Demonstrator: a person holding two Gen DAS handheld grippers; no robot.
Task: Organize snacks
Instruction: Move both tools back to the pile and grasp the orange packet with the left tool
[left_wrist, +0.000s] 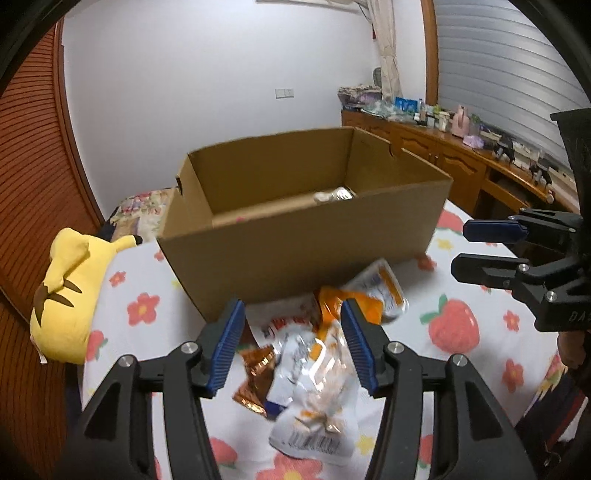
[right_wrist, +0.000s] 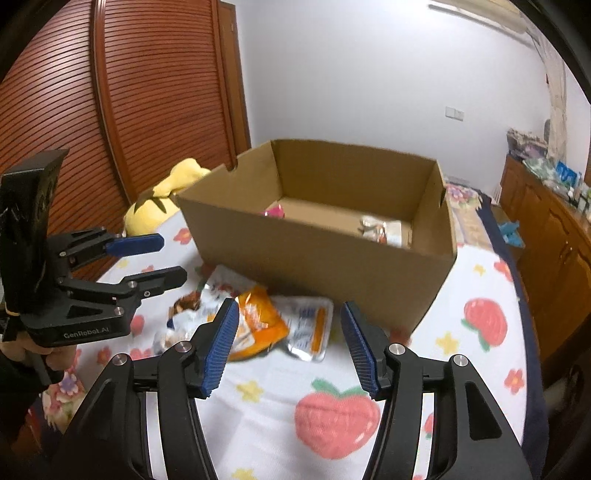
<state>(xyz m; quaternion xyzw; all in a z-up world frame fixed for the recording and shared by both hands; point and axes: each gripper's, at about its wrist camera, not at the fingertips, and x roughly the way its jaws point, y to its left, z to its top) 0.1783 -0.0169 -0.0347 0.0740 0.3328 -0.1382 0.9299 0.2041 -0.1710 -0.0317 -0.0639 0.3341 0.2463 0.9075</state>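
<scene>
An open cardboard box (left_wrist: 295, 240) stands on a strawberry-print bedspread (left_wrist: 454, 325). Inside it lie a silver packet (right_wrist: 380, 227) and a pink item (right_wrist: 275, 212). In front of the box is a loose pile of snacks: an orange packet (right_wrist: 258, 317), a white-and-orange pouch (right_wrist: 308, 328), a white packet with a barcode (left_wrist: 314, 417) and a copper wrapper (left_wrist: 255, 373). My left gripper (left_wrist: 292, 308) hovers open over the pile and touches nothing. My right gripper (right_wrist: 290, 308) is open above the pouch's edge, with nothing between its fingers. Each gripper shows in the other's view, left gripper (right_wrist: 171, 258), right gripper (left_wrist: 461, 248).
A yellow plush toy (left_wrist: 70, 295) lies at the bed's left edge beside the box. Slatted wooden wardrobe doors (right_wrist: 129, 110) stand behind it. A wooden cabinet (left_wrist: 461, 158) with several small items on top runs along the right wall.
</scene>
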